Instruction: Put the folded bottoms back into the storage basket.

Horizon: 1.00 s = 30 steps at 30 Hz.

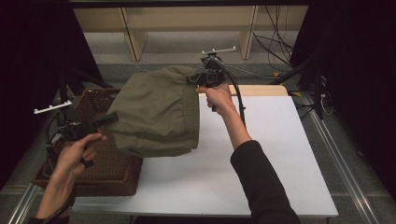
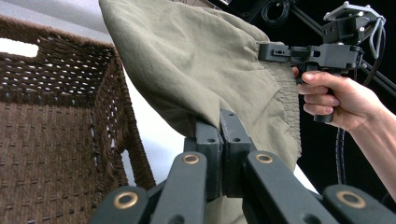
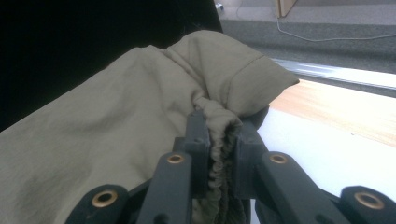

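High view: one olive garment (image 1: 156,114), stretched in the air above one wicker basket (image 1: 100,170) and one white desk (image 1: 261,154); two grippers, left (image 1: 113,117) and right (image 1: 192,79), fingers clamped on its edges.

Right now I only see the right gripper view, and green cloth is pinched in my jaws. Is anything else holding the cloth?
Observer: Yes. The left hand-held gripper is shut on the opposite edge of the olive garment, so it hangs in the air between both grippers.
Operator: What's underneath it?
Observer: A brown woven basket stands at the left side of the white table, and the garment's left part hangs over the basket's right side.
Operator: Is there stuff in the basket?
Observer: The part of its woven bottom shown in the left gripper view is bare.
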Available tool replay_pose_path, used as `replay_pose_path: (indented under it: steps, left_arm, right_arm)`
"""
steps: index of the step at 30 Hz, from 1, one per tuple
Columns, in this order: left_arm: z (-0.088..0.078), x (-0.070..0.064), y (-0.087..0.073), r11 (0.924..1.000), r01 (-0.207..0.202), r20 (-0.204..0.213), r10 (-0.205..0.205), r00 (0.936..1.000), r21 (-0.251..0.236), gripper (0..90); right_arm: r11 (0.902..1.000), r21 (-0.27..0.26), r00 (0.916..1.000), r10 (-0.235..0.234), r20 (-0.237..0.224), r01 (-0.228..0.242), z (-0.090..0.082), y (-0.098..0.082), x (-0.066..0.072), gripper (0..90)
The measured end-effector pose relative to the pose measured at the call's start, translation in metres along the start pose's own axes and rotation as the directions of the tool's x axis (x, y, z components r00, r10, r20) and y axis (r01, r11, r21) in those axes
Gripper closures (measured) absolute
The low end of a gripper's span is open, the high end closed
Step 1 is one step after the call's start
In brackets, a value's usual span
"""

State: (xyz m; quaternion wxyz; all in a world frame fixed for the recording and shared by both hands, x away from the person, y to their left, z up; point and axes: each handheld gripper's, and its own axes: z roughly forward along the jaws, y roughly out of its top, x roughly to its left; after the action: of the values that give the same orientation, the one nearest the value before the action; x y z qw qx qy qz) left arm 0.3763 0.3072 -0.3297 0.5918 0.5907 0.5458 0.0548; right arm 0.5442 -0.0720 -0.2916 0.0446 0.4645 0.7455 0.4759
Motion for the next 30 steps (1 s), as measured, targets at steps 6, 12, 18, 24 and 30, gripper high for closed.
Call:
replay_pose_path:
  steps: [6, 12, 18, 24, 30]
  left_arm:
    - [-0.01, 0.006, 0.005, 0.9998, 0.009, -0.003, -0.009, 1.0, -0.018, 88.0]
    - [-0.016, 0.011, 0.006, 0.9992, 0.021, -0.008, -0.021, 0.9998, -0.034, 88.0]
    - [-0.02, 0.013, 0.008, 0.9988, 0.03, -0.004, -0.03, 0.9995, -0.039, 88.0]
    - [-0.027, 0.018, 0.01, 0.9984, 0.038, -0.004, -0.039, 0.9992, -0.041, 88.0]
    - [-0.036, 0.024, 0.013, 0.9972, 0.051, -0.007, -0.051, 0.9987, -0.056, 88.0]
  right_arm:
    - [0.9999, 0.002, 0.9999, -0.012, -0.006, 0.012, 0.007, 0.004, 0.011, 80.2]
    - [0.9998, 0.004, 0.9997, -0.02, -0.011, 0.02, 0.012, 0.005, 0.017, 80.2]
    - [0.9998, 0.003, 0.9997, -0.022, -0.014, 0.022, 0.013, 0.004, 0.02, 80.2]
    - [0.9996, 0.001, 0.9994, -0.028, -0.019, 0.028, 0.016, 0.007, 0.027, 80.2]
    - [0.9986, 0.004, 0.9984, -0.053, -0.021, 0.053, 0.02, 0.009, 0.037, 80.2]
